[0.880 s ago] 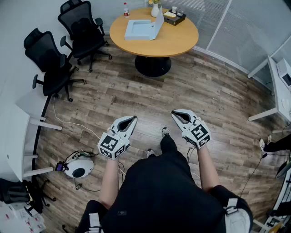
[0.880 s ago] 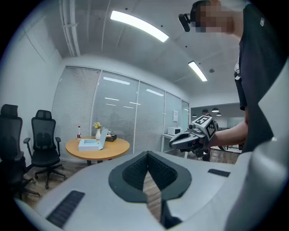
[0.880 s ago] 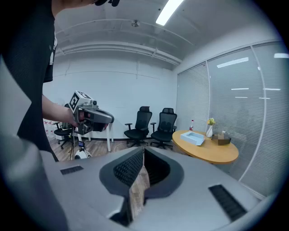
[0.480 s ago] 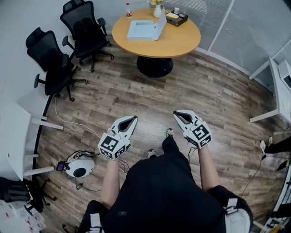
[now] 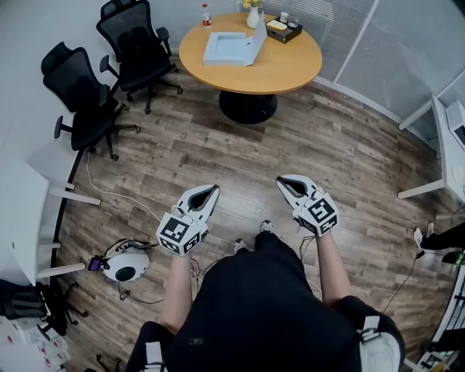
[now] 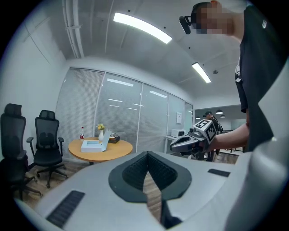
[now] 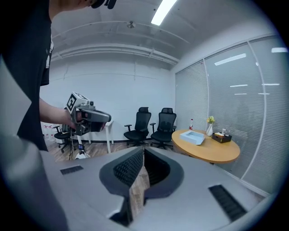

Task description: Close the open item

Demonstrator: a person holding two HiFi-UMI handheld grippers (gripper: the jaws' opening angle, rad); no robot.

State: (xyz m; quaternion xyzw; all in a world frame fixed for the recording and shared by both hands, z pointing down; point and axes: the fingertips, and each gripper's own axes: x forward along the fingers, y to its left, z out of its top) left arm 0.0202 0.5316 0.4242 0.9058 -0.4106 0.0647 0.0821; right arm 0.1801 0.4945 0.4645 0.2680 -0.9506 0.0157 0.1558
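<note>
"Box (image 5: 229, 46) — where is it found now?"

"On the round counter (image 5: 290, 69) at the far side of the room, with its lid (image 5: 254, 38) raised, beside a vase (image 5: 252, 16) and a small tray (image 5: 280, 29). It is well apart from both tongs."

"What has been altered in the last second?"

"Very little. The counter has slid only slightly in the head view, and a foot (image 5: 266, 227) has been drawn back under the body — a step is judged to be under way. The left tongs (image 5: 211, 190) and right tongs (image 5: 284, 182) are carried as before, side by side over the wooden floor (image 5: 327, 145)."

"And their state?"

"Both are pressed fully together with nothing held; only floorboards are seen beyond them."

"What is meant for the task?"

"Nothing has been done yet. The room must be crossed before the lid can be pushed down."
</note>
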